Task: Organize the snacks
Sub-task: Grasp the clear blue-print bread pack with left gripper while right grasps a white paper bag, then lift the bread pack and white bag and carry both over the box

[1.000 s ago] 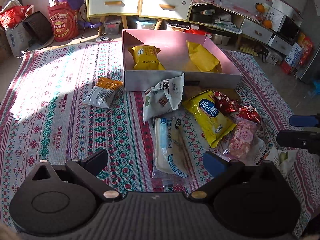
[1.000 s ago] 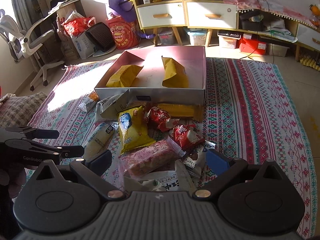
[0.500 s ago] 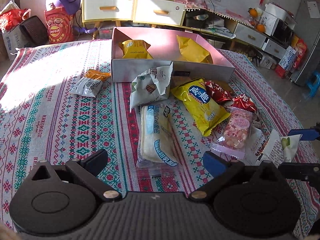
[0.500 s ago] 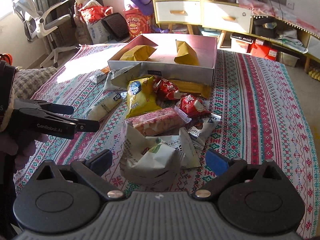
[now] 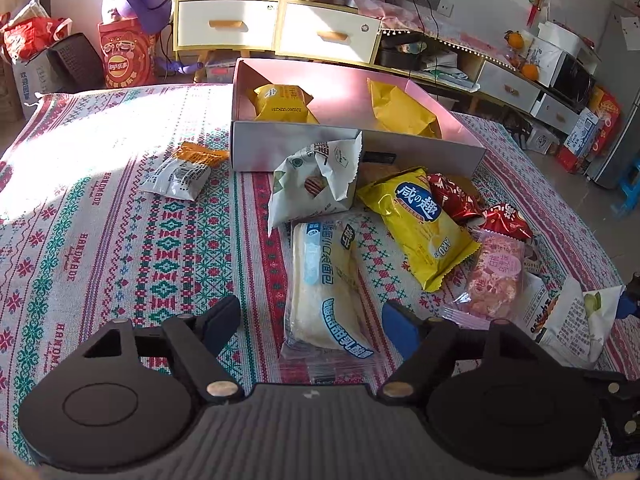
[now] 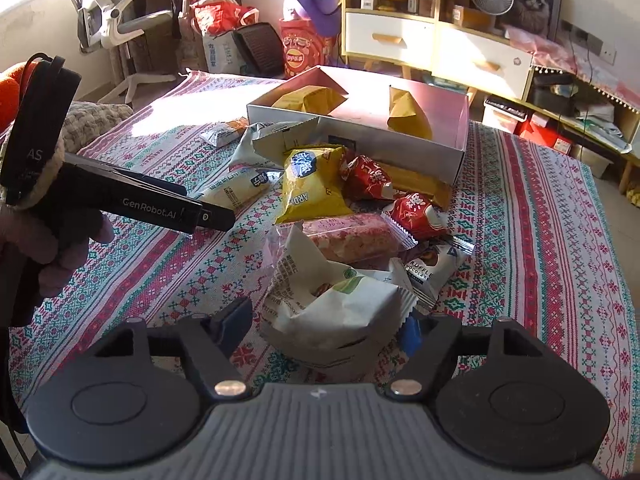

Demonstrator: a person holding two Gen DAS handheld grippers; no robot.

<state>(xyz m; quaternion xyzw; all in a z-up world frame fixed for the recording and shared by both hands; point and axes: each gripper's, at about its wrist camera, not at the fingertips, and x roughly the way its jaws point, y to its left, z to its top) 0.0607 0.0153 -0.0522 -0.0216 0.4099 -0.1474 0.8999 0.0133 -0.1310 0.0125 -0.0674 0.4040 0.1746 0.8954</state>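
Left wrist: left gripper (image 5: 311, 322) spread, jaws just closing, straddling near end of long pale-yellow plastic bread packet (image 5: 323, 289), pads not yet touching; packet on rug, nearer than pink cardboard box (image 5: 352, 148). Soft, light, slippery film; best pinched mid-body, gently

Right wrist: right gripper (image 6: 325, 326) just closing round crumpled white-and-green foil snack bag (image 6: 334, 307), well short of box; right pad touching, left apart. Puffy, crinkly, near weightless

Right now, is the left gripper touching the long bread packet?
Apart. The left wrist view shows the left gripper straddling the long bread packet, cloth visible beside both fingers.
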